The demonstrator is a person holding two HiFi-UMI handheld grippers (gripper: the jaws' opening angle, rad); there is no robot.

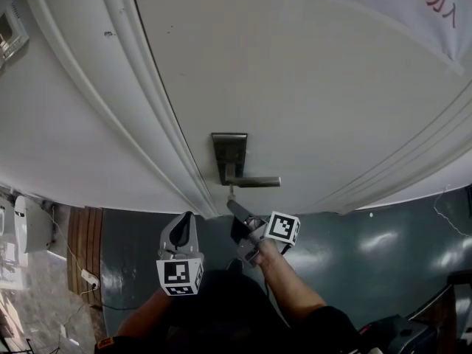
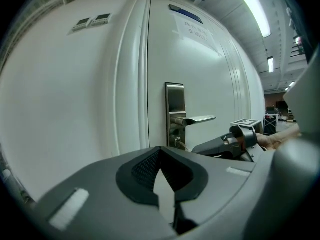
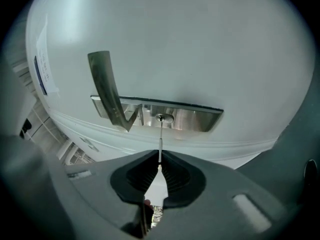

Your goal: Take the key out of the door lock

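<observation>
My right gripper [image 3: 160, 165] pinches the key [image 3: 160, 143] between its narrowed jaws. The key's tip sits in the lock [image 3: 164, 118] on the steel plate [image 3: 197, 119], just below the lever handle [image 3: 106, 86]. My left gripper [image 2: 161, 151] hangs beside it, its jaws together on nothing. The white door [image 1: 295, 87] carries a red-lettered notice [image 1: 431, 2]. Below lies glossy dark-green floor [image 1: 383, 245].

The key [image 3: 160, 139] sits in the lock plate [image 1: 229, 153] under the handle [image 1: 254, 181], its outer end between the right gripper's [image 3: 160, 164] jaws; the left gripper [image 1: 187, 218] is just to its left
</observation>
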